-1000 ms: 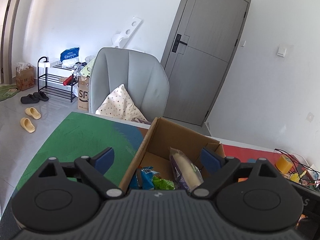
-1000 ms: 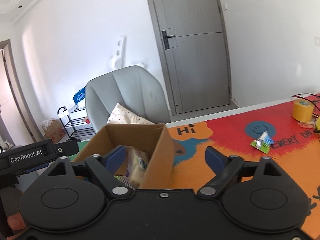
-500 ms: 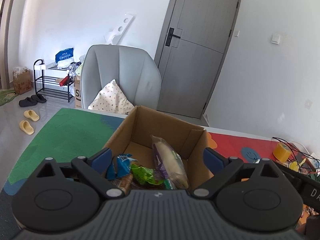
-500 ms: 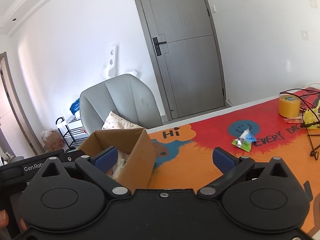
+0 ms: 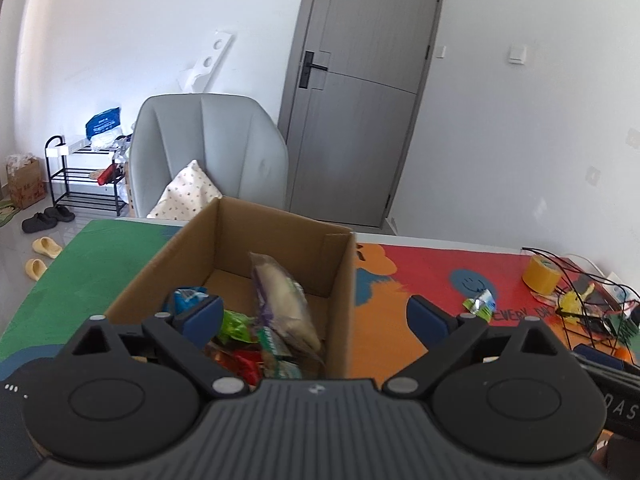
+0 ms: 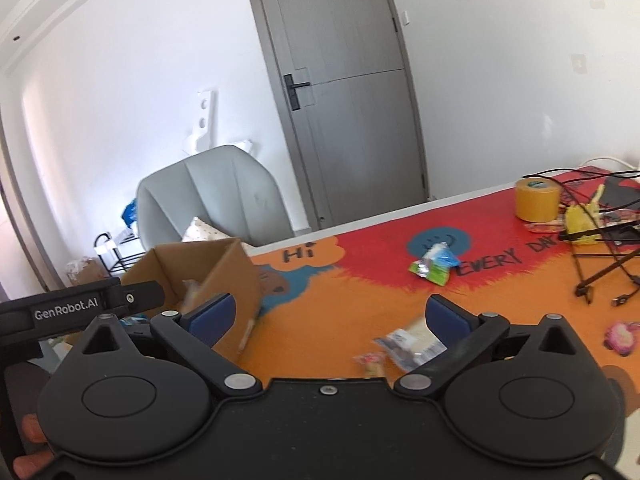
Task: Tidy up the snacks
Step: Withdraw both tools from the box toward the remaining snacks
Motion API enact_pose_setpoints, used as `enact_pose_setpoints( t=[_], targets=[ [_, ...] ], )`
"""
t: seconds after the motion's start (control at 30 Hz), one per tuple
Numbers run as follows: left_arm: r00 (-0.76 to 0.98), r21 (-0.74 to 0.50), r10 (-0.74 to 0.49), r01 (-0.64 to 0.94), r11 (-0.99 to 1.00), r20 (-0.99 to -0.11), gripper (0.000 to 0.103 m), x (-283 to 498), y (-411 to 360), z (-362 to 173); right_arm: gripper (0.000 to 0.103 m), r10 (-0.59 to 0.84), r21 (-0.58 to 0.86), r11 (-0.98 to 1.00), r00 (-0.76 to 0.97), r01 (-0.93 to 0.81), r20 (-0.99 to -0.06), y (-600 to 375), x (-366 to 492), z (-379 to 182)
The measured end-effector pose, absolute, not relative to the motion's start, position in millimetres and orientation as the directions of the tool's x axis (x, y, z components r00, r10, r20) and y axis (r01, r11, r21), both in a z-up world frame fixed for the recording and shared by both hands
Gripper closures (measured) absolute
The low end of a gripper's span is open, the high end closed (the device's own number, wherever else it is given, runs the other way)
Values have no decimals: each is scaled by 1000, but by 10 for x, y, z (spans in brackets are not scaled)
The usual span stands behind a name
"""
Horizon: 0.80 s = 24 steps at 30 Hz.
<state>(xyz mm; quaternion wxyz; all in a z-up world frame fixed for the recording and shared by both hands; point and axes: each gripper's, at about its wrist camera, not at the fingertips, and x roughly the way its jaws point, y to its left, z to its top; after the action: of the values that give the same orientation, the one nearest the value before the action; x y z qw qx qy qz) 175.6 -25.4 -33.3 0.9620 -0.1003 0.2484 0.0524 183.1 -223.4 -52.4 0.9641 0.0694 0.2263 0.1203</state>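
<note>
Cardboard box (image 5: 280,236) square, open-topped; crinkly plastic snack packets (image 5: 280,304) inside.

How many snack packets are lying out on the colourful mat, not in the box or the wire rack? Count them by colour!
Green and blue packet: 1
White and blue packet: 1
Red and pink packet: 1
Pink packet: 1
Total: 4

Bright, even daylight fills both fisheye views, perhaps from the left. The door (image 6: 344,92) bows near the edges; the foreground snack packets (image 6: 408,346) are motion-blurred.
</note>
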Motion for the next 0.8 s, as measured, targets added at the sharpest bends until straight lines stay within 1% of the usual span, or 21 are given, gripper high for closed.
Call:
enact_pose_setpoints(
  t=[0.27,0.57,0.7,0.8],
  targets=[
    [870,-146,3,-86,986,-492,5,1800,-506,-384,0,242,216,963,875,-163,-418,-2541,1842,-595],
    [864,-153,-61,-19,988,-499,6,1875,-760,-453,1,214,238,964,869,-116,-446,-2794,1893,-714],
    [860,-144,-63,-12,990,-507,6,1914,-882,-518,7,212,258,961,857,-96,-469,-2921,1927,-789],
    [849,-145,-76,0,989,-523,6,1951,-974,-584,9,198,255,964,854,-79,-482,-2989,1933,-851]
  ],
)
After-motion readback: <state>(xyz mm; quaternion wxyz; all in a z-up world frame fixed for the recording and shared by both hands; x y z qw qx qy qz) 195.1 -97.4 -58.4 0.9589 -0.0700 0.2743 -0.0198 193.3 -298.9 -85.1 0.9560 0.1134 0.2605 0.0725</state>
